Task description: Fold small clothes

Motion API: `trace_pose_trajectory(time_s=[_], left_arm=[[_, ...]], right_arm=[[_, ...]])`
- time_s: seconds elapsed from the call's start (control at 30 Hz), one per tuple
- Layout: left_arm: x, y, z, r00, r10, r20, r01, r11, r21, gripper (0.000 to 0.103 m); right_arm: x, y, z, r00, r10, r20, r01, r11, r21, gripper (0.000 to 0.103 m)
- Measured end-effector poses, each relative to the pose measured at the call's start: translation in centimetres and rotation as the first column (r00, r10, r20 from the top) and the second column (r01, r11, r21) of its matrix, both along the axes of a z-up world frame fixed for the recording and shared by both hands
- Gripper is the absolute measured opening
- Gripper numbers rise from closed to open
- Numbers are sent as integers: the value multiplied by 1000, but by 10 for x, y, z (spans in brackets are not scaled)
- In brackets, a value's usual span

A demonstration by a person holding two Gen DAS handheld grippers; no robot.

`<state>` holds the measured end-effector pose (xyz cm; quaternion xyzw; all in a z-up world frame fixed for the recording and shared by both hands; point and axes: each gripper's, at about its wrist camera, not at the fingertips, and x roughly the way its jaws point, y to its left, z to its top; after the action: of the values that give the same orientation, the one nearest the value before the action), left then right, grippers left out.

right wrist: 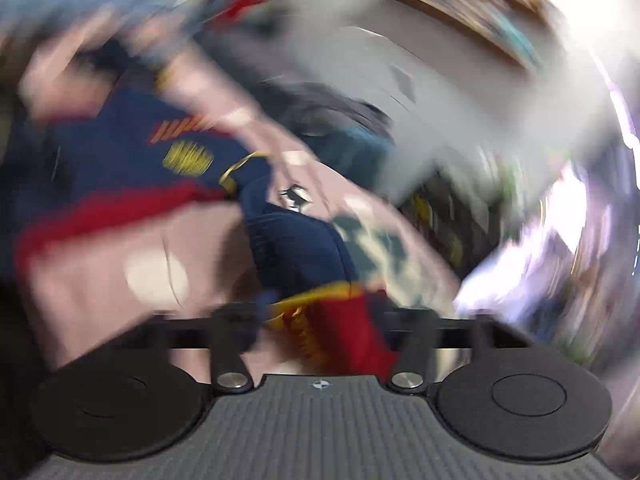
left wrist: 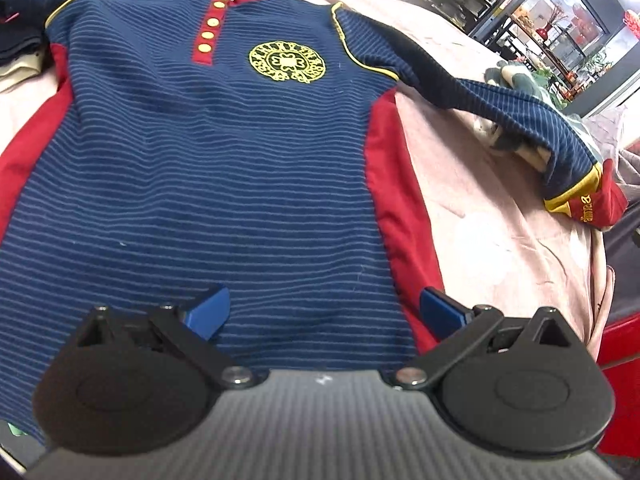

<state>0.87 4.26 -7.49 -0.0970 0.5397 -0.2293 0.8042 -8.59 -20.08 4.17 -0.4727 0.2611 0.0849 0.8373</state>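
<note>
The left gripper [left wrist: 324, 312] hangs spread over the flat shirt [left wrist: 224, 152]. Only the blurred right view shows the right gripper [right wrist: 320, 320] pinching the cuff [right wrist: 340, 320].

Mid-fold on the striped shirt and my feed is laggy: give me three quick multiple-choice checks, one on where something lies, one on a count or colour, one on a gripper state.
1. Where does the round yellow emblem sit on the shirt?
A. On the chest beside the button placket
B. On the cuff
C. At the hem

2. How many yellow buttons show on the red placket?
A. Two
B. Four
C. Six

3. How does the left gripper stand?
A. Shut on the hem
B. Shut on the collar
C. Open, blue fingers apart over the hem

Answers: 1 A, the emblem lies just right of the placket in the left wrist view. 2 B, four show in a row. 3 C, striped cloth shows in the wide gap between the fingers.
</note>
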Motion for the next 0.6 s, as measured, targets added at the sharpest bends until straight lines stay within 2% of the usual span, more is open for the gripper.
trace_pose_trajectory(time_s=[0.03, 0.07, 0.1, 0.13, 0.2, 0.27, 0.3, 0.33, 0.37, 0.47, 0.5, 0.53, 0.57, 0.6], left_arm=[[-1, 0, 1, 1000, 0, 2, 0, 1000, -2, 103], [-2, 2, 1, 1000, 2, 4, -2, 1000, -7, 103], [-3, 3, 1, 1000, 5, 4, -5, 1000, -13, 103], [-4, 6, 1, 1000, 12, 1, -12, 1000, -16, 103], [-5, 12, -1, 999, 33, -5, -33, 999, -20, 103], [-4, 17, -3, 999, 51, -16, -51, 998, -21, 103], [-4, 19, -4, 998, 58, -19, -58, 998, -20, 103], [-4, 21, -4, 998, 62, -21, -62, 998, -21, 103], [-4, 22, -4, 998, 64, -20, -65, 998, -25, 103], [-3, 27, -5, 997, 75, -24, -76, 997, -32, 103], [-2, 28, -6, 996, 80, -26, -80, 996, -32, 103], [-1, 29, -7, 996, 84, -28, -84, 996, -32, 103], [0, 30, -8, 996, 86, -30, -87, 996, -34, 103], [1, 30, -8, 996, 87, -32, -88, 995, -36, 103]], right_arm=[[6, 3, -10, 996, 82, -35, -86, 987, -135, 103], [9, 5, -21, 977, 182, -108, -204, 947, -249, 103], [11, 4, -33, 948, 259, -187, -310, 889, -337, 99], [12, 2, -42, 922, 291, -255, -375, 836, -401, 95], [22, 2, -56, 880, 303, -366, -458, 749, -479, 94], [33, 0, -60, 845, 282, -455, -507, 694, -512, 93], [36, 2, -61, 829, 242, -505, -516, 681, -520, 77], [42, 0, -61, 810, 188, -556, -515, 683, -518, 28], [44, -1, -60, 797, 142, -587, -503, 694, -515, 5], [36, -6, -56, 779, 104, -619, -493, 712, -500, 2], [34, -5, -51, 788, 120, -604, -475, 742, -473, 1], [36, -2, -39, 813, 128, -567, -413, 814, -409, 1], [43, -1, -23, 834, 117, -540, -318, 901, -295, 1], [53, -4, -3, 845, 108, -524, -206, 969, -132, 1]])
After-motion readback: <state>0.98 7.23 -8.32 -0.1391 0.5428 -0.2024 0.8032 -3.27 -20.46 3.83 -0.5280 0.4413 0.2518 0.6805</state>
